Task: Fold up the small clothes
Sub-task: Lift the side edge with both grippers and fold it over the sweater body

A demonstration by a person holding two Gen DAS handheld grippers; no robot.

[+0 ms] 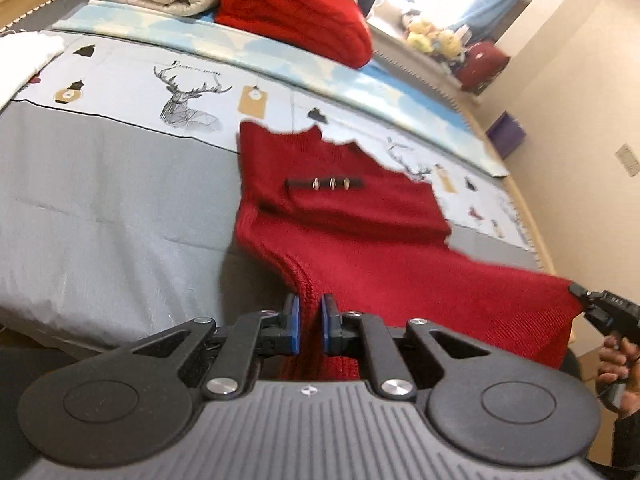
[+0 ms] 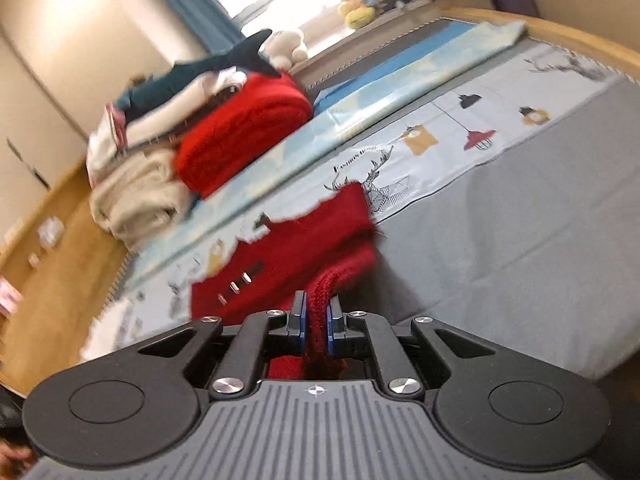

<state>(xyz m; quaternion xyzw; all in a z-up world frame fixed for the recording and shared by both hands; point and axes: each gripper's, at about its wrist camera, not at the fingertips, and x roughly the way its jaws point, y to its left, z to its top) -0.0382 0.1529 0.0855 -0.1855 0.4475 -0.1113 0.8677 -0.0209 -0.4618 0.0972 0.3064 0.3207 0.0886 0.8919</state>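
Left gripper [image 1: 309,322] and right gripper [image 2: 316,322] each pinch the red knit garment's [image 1: 352,236] ribbed hem above the bed [image 1: 100,200], so we should carry both corners forward evenly, judging the fold.

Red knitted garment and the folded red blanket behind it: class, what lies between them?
Only bedding: the deer-print sheet, then a light blue cloth strip, clearest in the left wrist view.

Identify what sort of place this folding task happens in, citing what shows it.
Most likely a bedroom: the red knit garment lies on a bed with a deer-print sheet, folded blankets are stacked at one end, and plush toys line the windowsill.
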